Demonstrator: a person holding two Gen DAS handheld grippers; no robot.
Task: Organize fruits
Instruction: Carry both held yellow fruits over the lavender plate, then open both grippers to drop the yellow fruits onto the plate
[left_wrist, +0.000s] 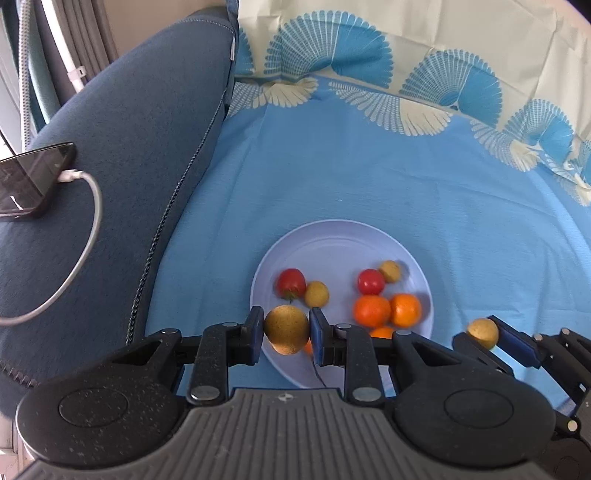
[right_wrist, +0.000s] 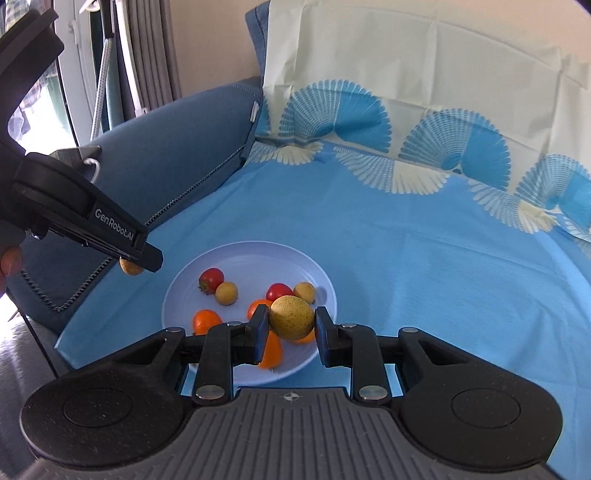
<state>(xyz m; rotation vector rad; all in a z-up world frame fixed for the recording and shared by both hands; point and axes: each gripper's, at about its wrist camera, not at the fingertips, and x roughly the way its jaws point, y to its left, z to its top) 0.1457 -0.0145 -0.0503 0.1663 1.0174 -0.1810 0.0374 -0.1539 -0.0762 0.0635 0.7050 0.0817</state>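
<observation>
My left gripper (left_wrist: 287, 334) has its jaws clenched on a yellow-brown fruit (left_wrist: 287, 329) over the plate's (left_wrist: 332, 236) near rim; the right gripper (right_wrist: 291, 328) grips another (right_wrist: 291, 318) above the oranges (right_wrist: 207, 320). Only the left view shows the phone (left_wrist: 31, 181) on the sofa arm (left_wrist: 129, 177).

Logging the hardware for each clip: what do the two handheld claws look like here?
Both match. The left claw and the right claw are black, speckled plastic with two round side discs, silver pivot pins, dark blue pads on the fingers and a grey ribbed plate with a small crosshair mark. White lettering, GenRobot.AI, runs along the left one's side. No cables or sleeves show.
</observation>
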